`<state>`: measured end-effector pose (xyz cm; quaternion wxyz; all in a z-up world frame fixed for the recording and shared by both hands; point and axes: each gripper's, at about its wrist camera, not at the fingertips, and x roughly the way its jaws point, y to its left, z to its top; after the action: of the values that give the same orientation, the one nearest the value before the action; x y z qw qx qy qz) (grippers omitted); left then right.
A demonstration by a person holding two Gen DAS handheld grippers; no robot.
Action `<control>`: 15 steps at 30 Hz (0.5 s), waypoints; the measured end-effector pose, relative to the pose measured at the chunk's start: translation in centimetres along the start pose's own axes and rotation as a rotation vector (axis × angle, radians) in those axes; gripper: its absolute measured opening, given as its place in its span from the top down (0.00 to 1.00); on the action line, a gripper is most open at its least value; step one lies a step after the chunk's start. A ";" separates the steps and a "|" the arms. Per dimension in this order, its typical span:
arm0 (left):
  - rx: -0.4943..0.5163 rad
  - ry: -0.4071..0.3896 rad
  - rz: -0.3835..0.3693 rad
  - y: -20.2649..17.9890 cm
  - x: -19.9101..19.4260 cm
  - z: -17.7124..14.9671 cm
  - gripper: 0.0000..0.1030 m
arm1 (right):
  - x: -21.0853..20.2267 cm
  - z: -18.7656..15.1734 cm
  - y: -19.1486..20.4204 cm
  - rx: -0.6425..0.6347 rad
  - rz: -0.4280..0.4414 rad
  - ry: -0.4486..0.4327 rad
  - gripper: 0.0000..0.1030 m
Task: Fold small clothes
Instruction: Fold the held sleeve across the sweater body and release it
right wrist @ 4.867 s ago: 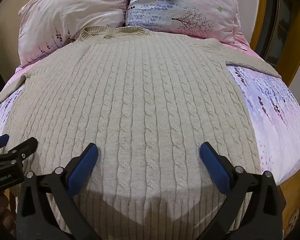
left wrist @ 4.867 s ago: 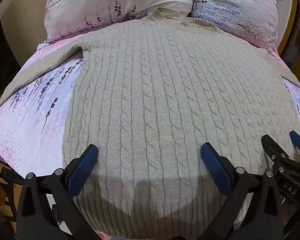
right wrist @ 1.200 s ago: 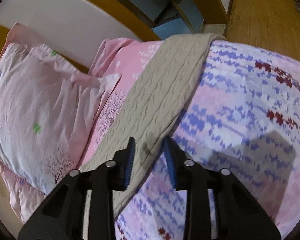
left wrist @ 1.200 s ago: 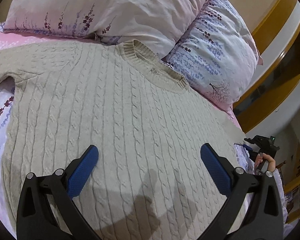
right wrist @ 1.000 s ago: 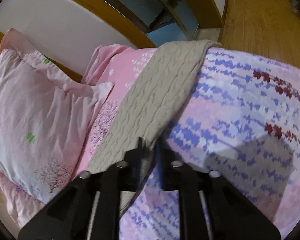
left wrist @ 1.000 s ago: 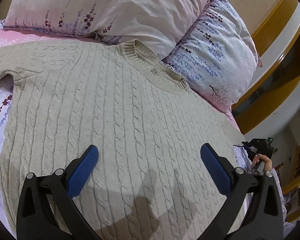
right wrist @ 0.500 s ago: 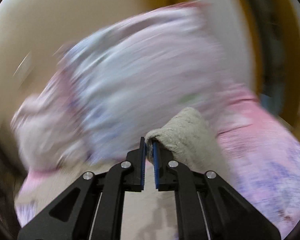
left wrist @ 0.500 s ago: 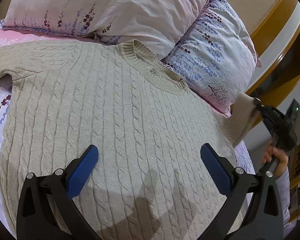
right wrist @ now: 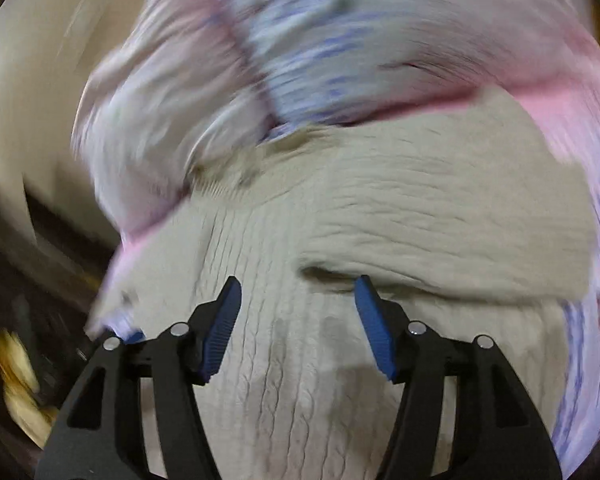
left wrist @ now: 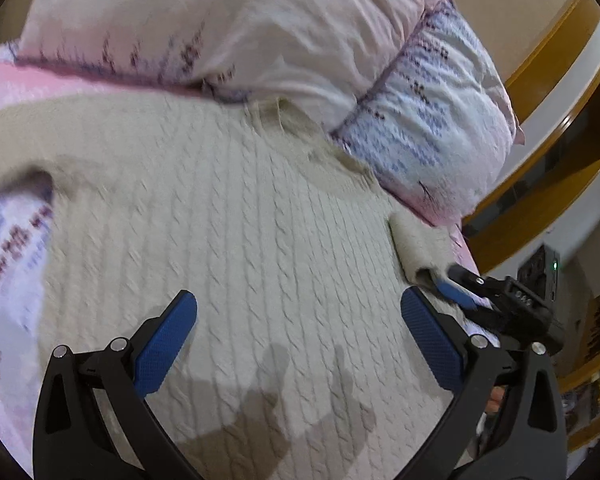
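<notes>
Sweater sleeve folded in, right jaws opening.
Cable-knit sweater point(left wrist: 236, 240) lay flat on the bed point(left wrist: 8, 240), collar at the pillows point(left wrist: 220, 28) by the head edge. Sleeve point(right wrist: 440, 216) lay across its chest. Right gripper point(right wrist: 296, 320) jaws were opening, nothing between them. Left gripper point(left wrist: 300, 340) hovered over the sweater body, jaws wide, empty.

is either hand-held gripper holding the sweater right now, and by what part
Nothing is held. The right hand-held gripper is opening with nothing between its pads, above the folded-over sleeve of the sweater. The left hand-held gripper is open.
</notes>
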<state>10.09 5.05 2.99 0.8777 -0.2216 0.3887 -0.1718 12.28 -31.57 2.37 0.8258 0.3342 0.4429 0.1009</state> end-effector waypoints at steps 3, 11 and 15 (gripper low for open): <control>0.049 -0.024 0.048 -0.4 -0.3 0.3 0.01 | -2.9 0.0 -3.3 0.185 -0.030 -0.077 0.67; 0.130 0.027 0.076 -1.0 0.7 0.4 0.01 | -7.4 2.4 -6.4 0.180 -0.337 -0.295 0.66; 0.121 0.073 0.045 -0.9 1.3 0.3 0.01 | -4.4 4.0 -7.9 0.191 -0.326 -0.183 0.63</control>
<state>11.06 3.78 2.83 0.8784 -0.1528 0.4141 -0.1833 11.87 -41.37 1.76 0.8326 0.3425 0.4218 -0.1073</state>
